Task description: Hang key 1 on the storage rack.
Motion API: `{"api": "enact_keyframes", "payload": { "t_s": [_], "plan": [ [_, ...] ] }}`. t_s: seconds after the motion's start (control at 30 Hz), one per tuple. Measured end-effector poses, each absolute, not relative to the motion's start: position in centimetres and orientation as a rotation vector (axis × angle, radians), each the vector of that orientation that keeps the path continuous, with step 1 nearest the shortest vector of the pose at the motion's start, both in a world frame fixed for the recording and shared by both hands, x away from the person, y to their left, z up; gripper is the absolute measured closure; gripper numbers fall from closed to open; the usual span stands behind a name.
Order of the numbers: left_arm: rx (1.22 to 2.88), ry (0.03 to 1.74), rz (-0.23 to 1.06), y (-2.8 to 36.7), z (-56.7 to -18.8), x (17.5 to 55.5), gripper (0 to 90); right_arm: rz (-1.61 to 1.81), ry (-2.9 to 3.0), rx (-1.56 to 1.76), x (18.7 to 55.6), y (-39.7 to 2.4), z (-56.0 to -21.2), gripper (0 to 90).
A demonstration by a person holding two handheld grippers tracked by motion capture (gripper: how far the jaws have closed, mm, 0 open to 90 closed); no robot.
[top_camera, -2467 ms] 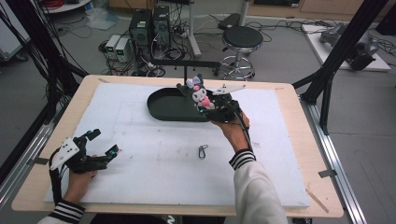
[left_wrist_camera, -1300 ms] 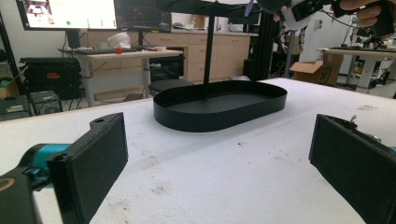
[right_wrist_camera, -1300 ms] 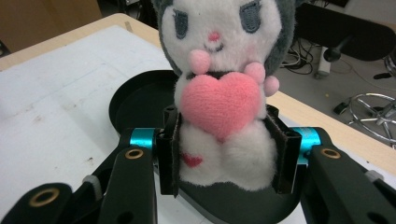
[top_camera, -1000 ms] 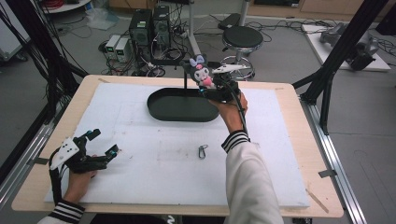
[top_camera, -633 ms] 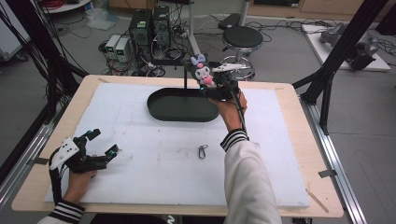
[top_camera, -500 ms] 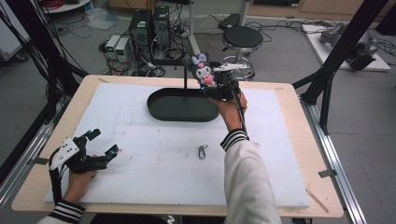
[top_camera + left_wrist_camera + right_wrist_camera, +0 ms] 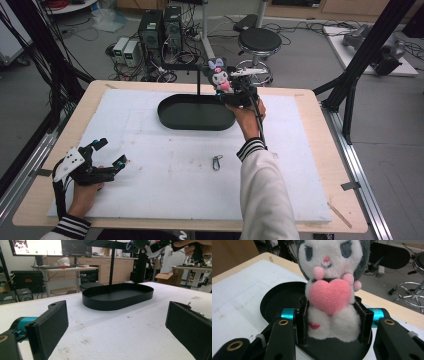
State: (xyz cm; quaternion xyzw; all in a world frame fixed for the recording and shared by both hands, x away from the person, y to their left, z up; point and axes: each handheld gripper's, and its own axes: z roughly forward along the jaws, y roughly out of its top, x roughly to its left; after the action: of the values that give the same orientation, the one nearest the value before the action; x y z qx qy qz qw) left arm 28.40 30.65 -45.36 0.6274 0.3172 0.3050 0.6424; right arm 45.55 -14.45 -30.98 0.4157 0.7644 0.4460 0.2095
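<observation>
Two hand-held grippers show in the high view: the right hand-held gripper (image 7: 227, 92) holds a plush toy (image 7: 219, 77) above the far right end of the black oval tray (image 7: 172, 115), while the left hand-held gripper (image 7: 107, 155) rests near the counter's (image 7: 300, 150) front left corner, with a small metal clip (image 7: 217, 162) lying mid-counter. Left gripper view: its jaws stand wide apart, nothing between them, facing the tray (image 7: 117, 301). Right gripper view: both pads press the plush toy's (image 7: 332, 290) legs, clamped, over the tray (image 7: 274, 297).

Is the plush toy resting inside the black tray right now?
No: in the high view the right claw holds the plush toy up in the air, above the far rim of the black tray.
</observation>
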Motion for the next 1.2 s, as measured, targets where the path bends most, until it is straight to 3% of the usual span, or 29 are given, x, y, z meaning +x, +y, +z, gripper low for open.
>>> {"api": "enact_keyframes", "payload": {
  "t_s": [1.2],
  "plan": [
    [1.431, 0.721, 0.696, 30.7, -45.4, 28.4, 4.9, 1.102, 2.290, 1.172, 46.3, -13.7, -33.3, 54.8]
  ]
}}
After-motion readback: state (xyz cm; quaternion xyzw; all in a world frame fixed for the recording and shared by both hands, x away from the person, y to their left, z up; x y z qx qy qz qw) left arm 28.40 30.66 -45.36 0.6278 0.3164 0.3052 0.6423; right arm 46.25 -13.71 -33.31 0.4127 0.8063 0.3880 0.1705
